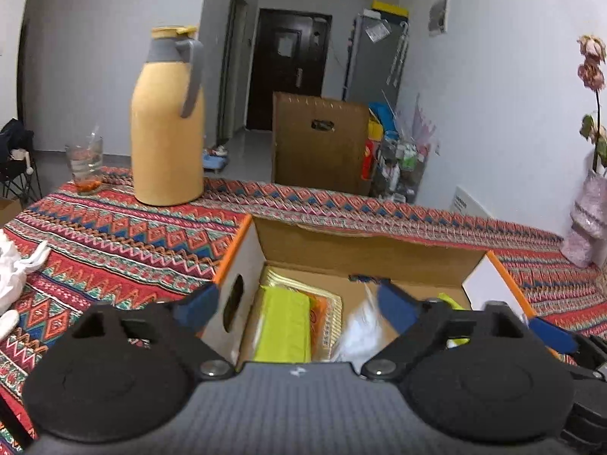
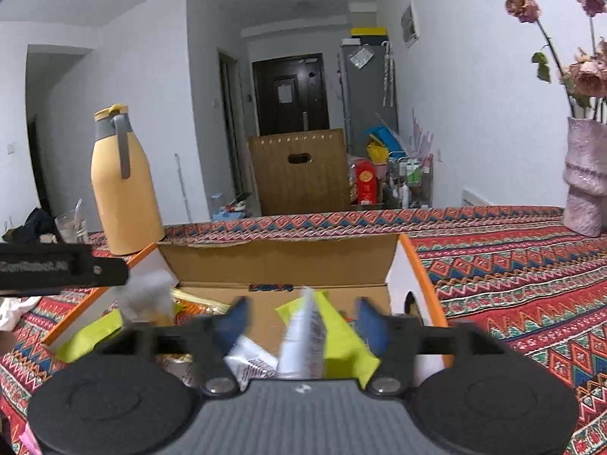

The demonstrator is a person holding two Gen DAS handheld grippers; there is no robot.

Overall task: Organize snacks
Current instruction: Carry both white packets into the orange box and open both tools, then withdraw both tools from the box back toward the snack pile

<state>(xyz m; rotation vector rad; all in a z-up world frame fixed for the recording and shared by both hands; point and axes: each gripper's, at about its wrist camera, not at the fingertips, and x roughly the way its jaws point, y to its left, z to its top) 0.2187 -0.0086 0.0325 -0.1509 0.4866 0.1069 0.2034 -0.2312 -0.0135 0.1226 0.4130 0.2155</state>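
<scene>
An open cardboard box (image 1: 371,242) with orange edges stands on the patterned tablecloth. In it lie a lime green packet (image 1: 282,326), a gold-edged packet (image 1: 330,314) and a blurred white packet (image 1: 360,326). My left gripper (image 1: 299,299) hangs open over the box, its left finger outside the left wall, the white packet loose beside its right finger. My right gripper (image 2: 303,322) is open over the box (image 2: 280,258). A white and silver packet (image 2: 303,337) stands on edge between its fingers, untouched, against a lime green packet (image 2: 343,345). Another white packet (image 2: 250,360) lies lower left.
A yellow thermos jug (image 1: 167,121) and a glass (image 1: 85,163) stand at the table's far left. A pink vase of dried roses (image 2: 586,178) stands at the far right. A white bag (image 1: 11,269) lies at the left edge. A brown carton (image 1: 320,144) stands beyond the table.
</scene>
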